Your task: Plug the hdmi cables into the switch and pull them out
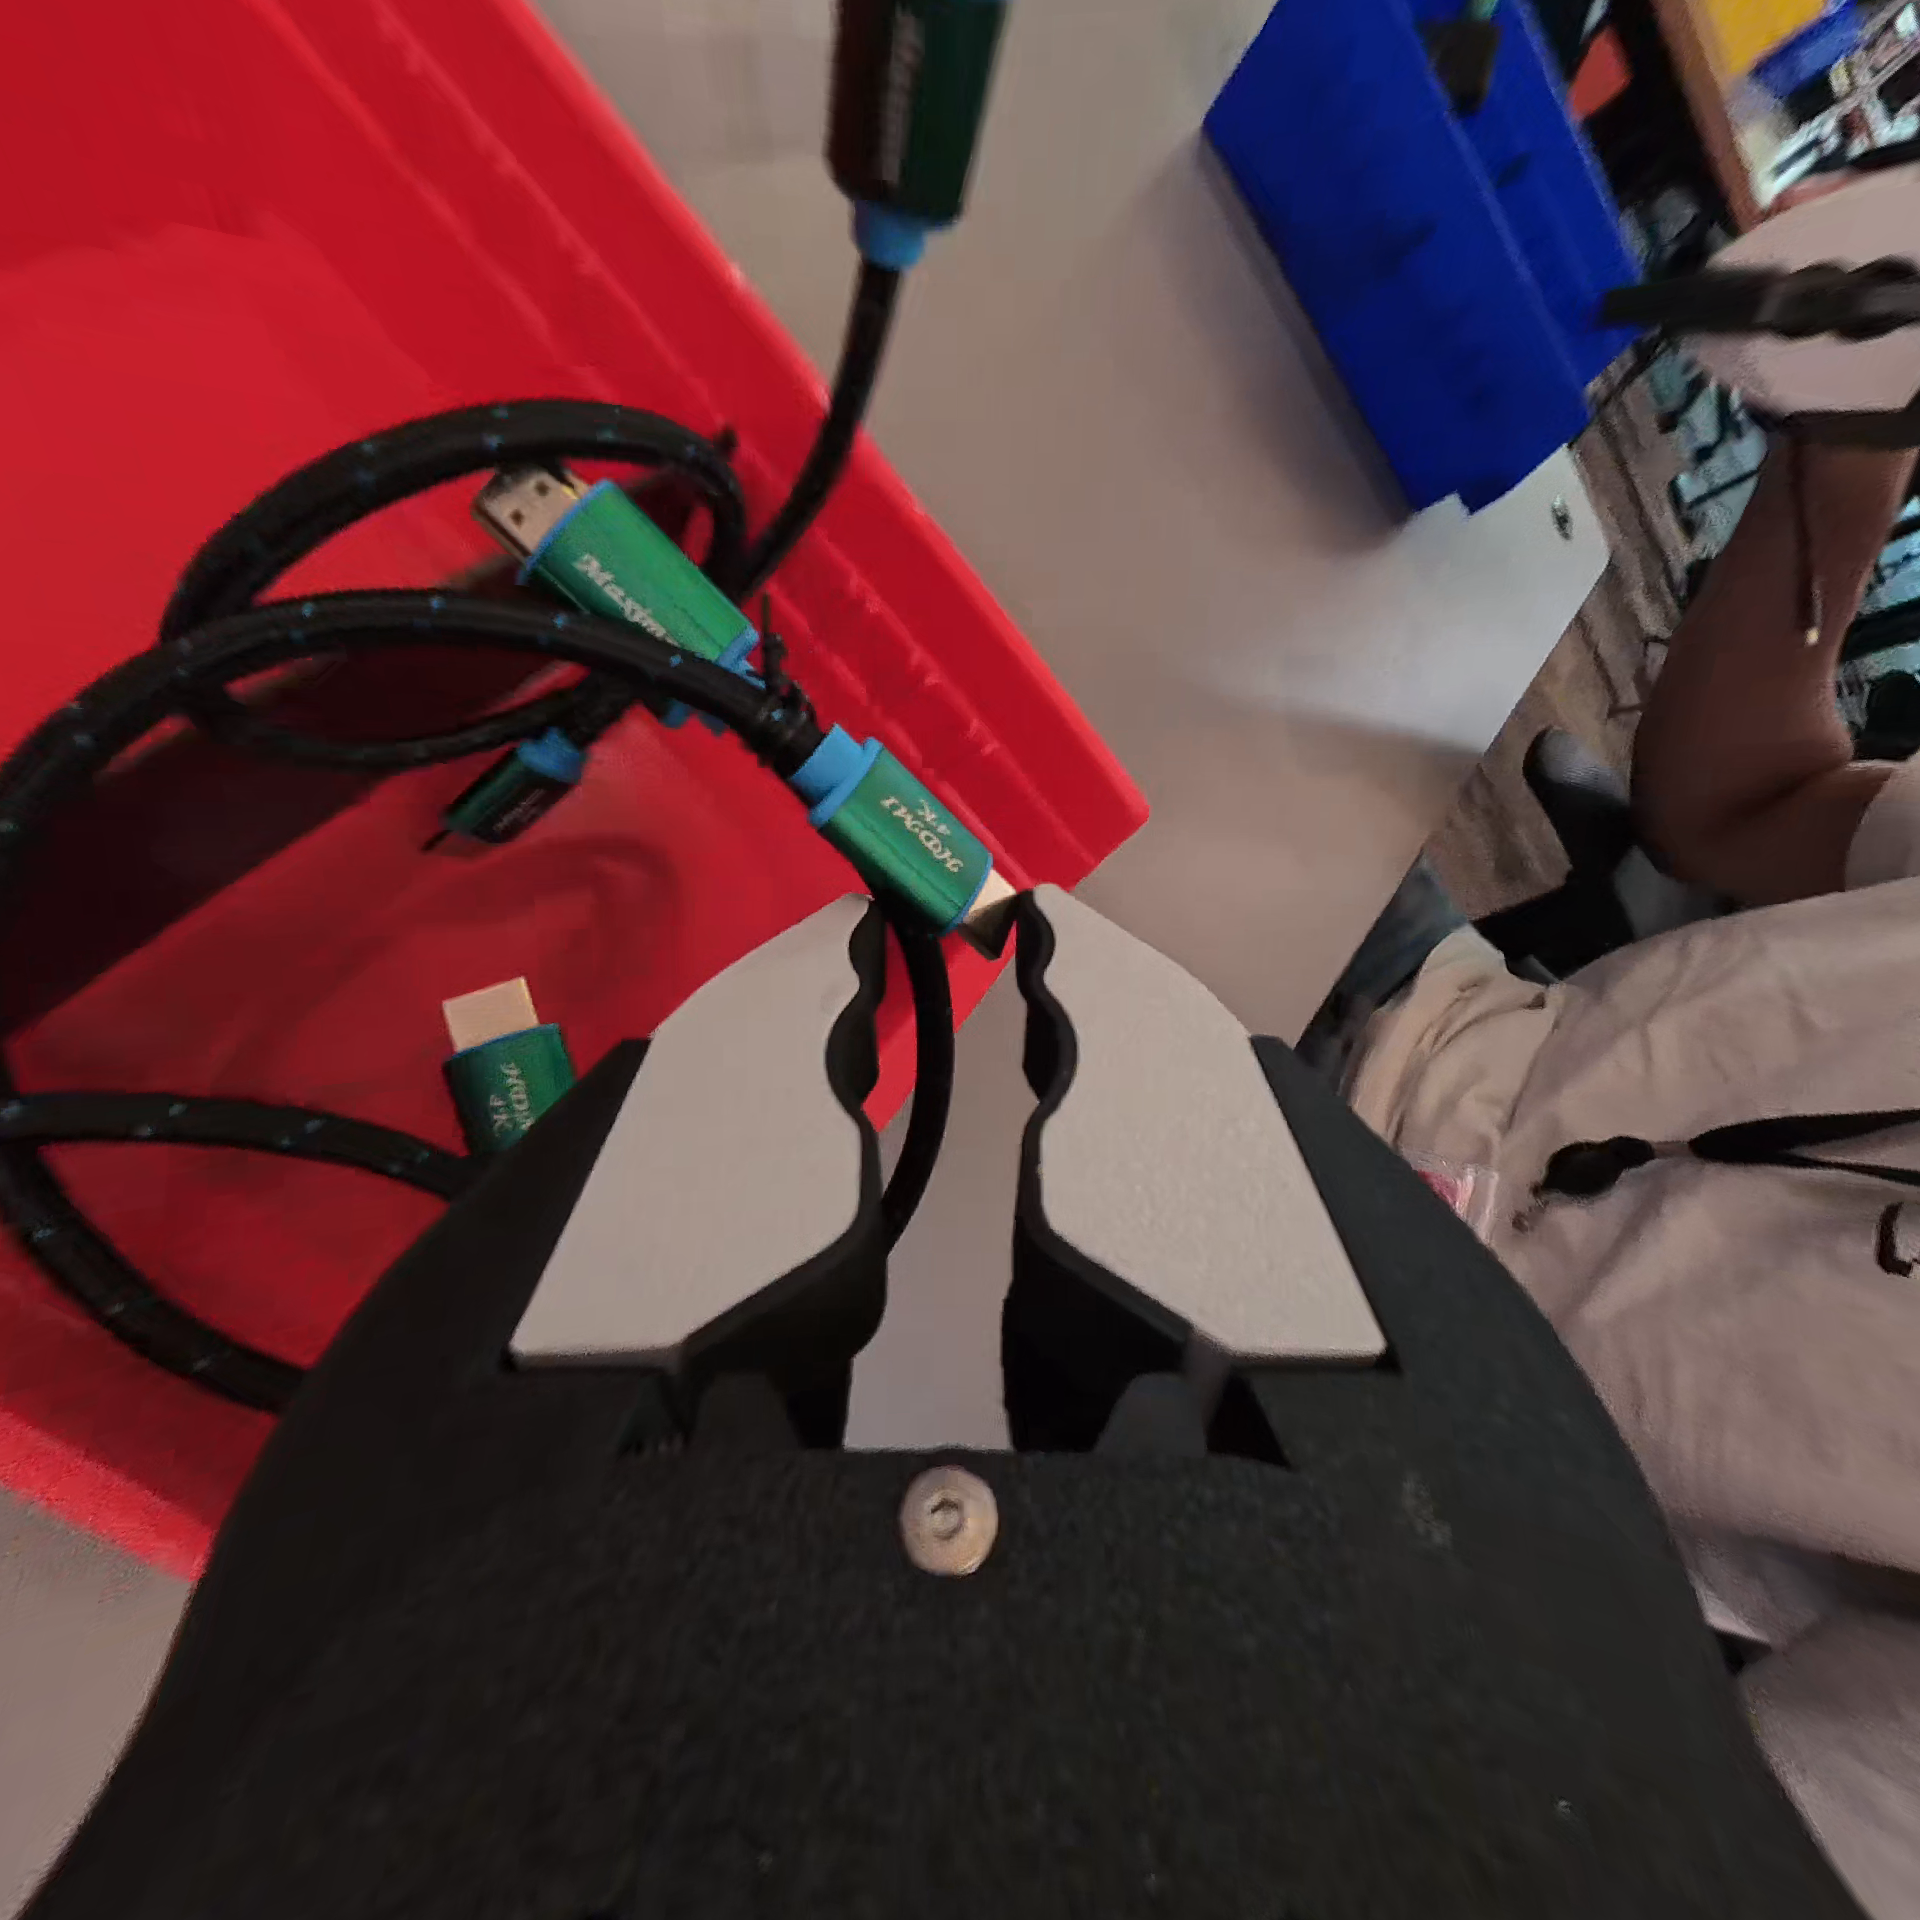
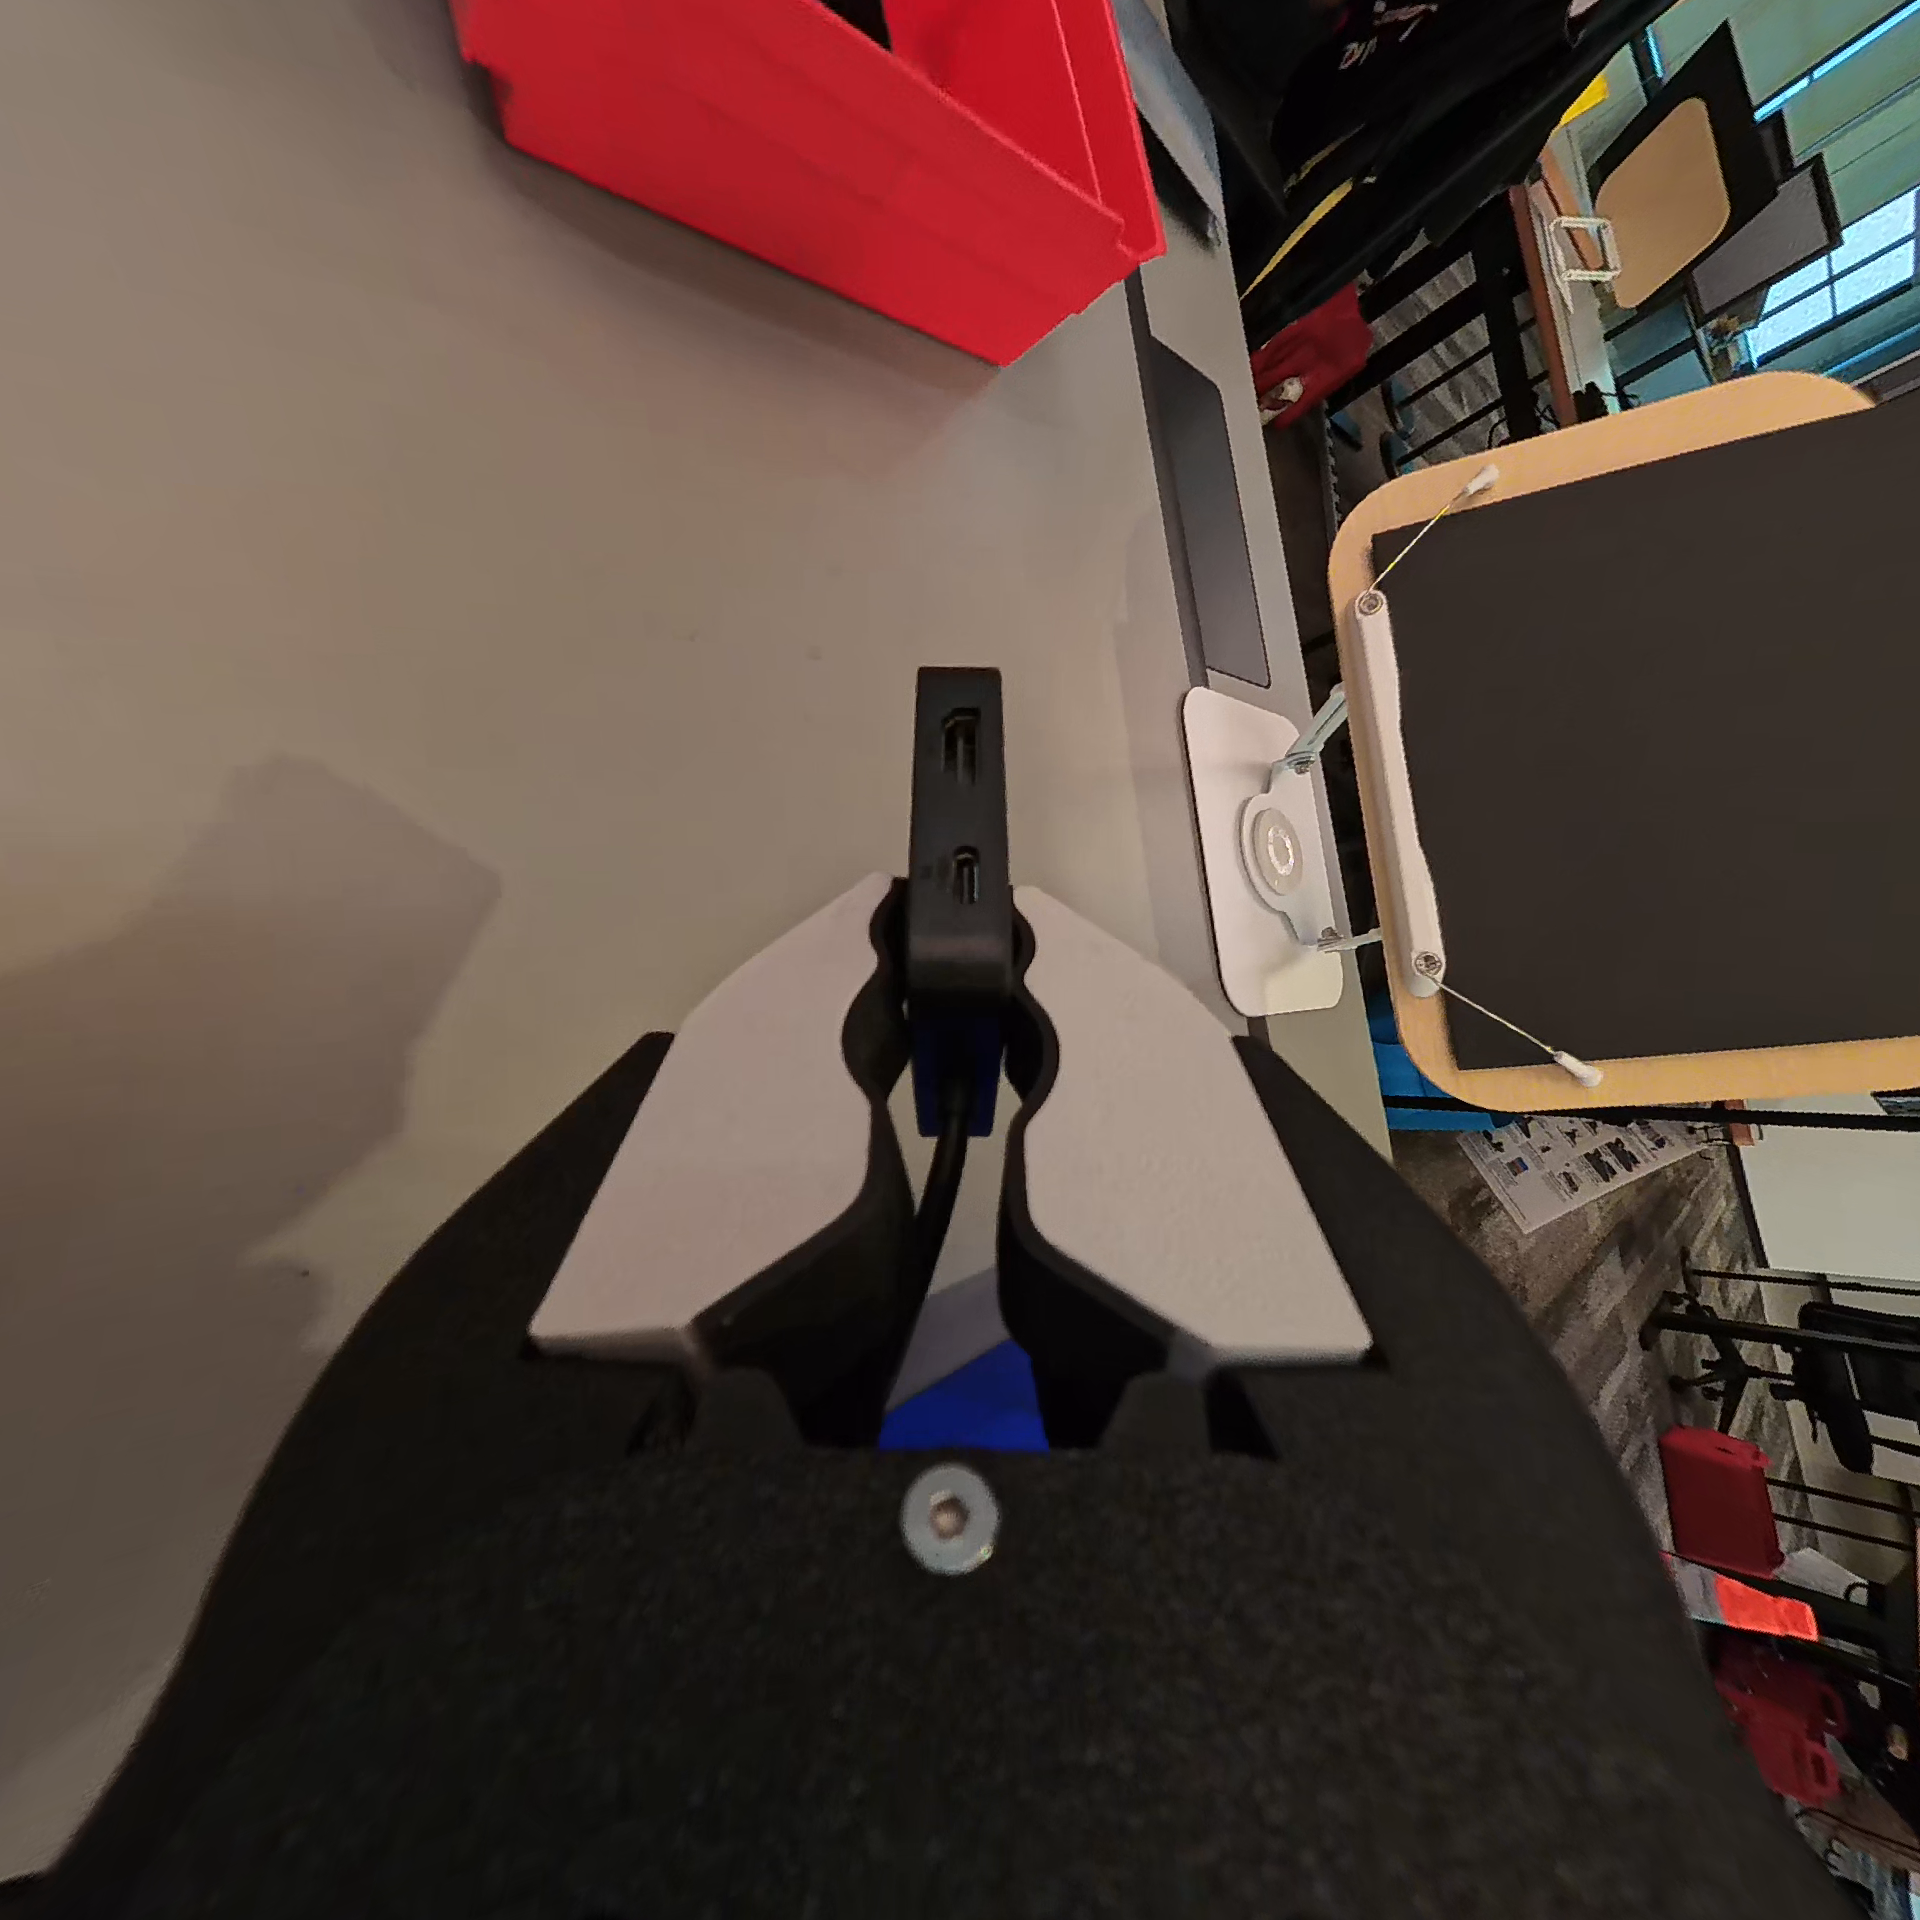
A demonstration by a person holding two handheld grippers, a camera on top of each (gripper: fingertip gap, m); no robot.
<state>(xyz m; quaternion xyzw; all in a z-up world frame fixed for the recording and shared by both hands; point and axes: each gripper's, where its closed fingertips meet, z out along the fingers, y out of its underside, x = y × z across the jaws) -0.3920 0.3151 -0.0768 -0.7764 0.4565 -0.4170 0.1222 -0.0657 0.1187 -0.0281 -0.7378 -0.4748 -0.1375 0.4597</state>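
The switch (image 2: 958, 821), a small black box with an HDMI socket and a smaller port on its exposed narrow face, is held clamped in the right gripper (image 2: 954, 930), above the grey worktop (image 2: 520, 623); a black lead and a blue part are seen behind it between the jaws. No cable is plugged into the visible socket, so the step in hand is judged to be the fetching of a plug.

The HDMI cables (image 1: 416, 644), braided black with green shells and blue collars, are coiled in the red bin (image 1: 312, 260). One green plug (image 1: 904, 842) is met at its metal tip by the left gripper (image 1: 945, 914), whose jaws are parted and not yet closed on it; a loop of cable is passed between them. A firm hold on the shell, then alignment with the socket, is called for next.

A blue bin (image 1: 1403, 260) is seen beyond the red bin.
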